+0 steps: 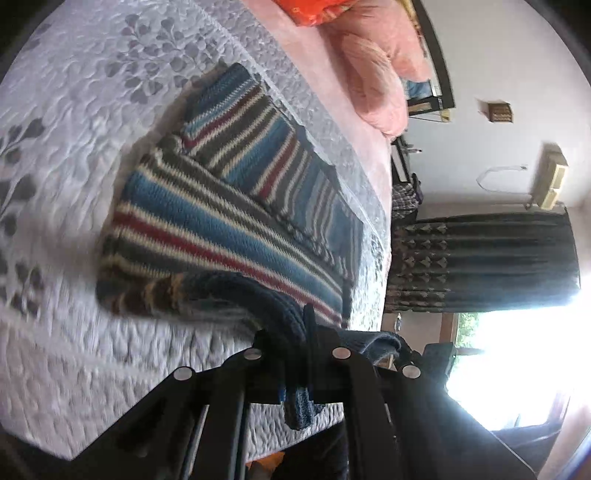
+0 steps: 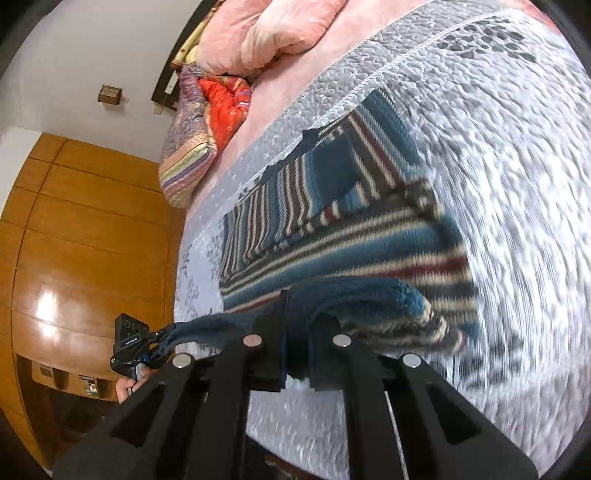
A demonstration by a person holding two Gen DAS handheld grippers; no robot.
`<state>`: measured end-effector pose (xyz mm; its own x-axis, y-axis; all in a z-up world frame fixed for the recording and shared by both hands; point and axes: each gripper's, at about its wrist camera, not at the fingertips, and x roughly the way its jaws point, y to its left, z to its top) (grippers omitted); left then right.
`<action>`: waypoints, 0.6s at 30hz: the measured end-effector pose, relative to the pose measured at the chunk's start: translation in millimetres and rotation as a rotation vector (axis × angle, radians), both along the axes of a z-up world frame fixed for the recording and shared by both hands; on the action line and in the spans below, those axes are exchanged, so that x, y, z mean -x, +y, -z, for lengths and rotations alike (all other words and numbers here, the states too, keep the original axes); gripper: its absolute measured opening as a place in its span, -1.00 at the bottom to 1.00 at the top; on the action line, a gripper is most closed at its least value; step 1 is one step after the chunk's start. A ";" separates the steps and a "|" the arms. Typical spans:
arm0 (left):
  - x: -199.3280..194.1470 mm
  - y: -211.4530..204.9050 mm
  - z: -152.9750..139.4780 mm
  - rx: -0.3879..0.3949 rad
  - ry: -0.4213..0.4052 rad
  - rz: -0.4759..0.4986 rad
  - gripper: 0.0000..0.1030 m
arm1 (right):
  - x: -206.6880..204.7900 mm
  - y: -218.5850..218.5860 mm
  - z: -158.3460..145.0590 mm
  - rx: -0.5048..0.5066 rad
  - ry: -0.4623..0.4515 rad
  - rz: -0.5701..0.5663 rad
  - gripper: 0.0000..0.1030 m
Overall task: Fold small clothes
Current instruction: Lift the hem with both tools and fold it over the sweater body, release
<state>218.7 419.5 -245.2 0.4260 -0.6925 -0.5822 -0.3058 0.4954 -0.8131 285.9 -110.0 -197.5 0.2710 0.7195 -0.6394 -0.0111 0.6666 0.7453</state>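
Left tongs [image 1: 295,354] pinching striped sweater [image 1: 229,218] hem.

The left gripper [image 1: 301,350] is black, with flat arms and 4 round silver screws on top. The right gripper [image 2: 297,332] looks the same: black arms, 4 shiny screws, thick black fingers [image 2: 325,354]. From the side, a black box sits on the left one.

The sweater [image 1: 236,206] lies on the bed [image 1: 92,92], pillows [image 2: 266,33] behind it, both hand-held grippers clamping its near edge.
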 end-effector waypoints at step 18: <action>-122.5 24.9 98.8 0.065 0.141 -0.046 -0.14 | -135.3 22.2 85.5 0.054 0.131 -0.059 -0.27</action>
<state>341.1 444.4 -344.0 0.3758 -0.7122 -0.5930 -0.4402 0.4259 -0.7905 421.3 -87.8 -283.0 0.1413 0.6951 -0.7049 0.0435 0.7069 0.7059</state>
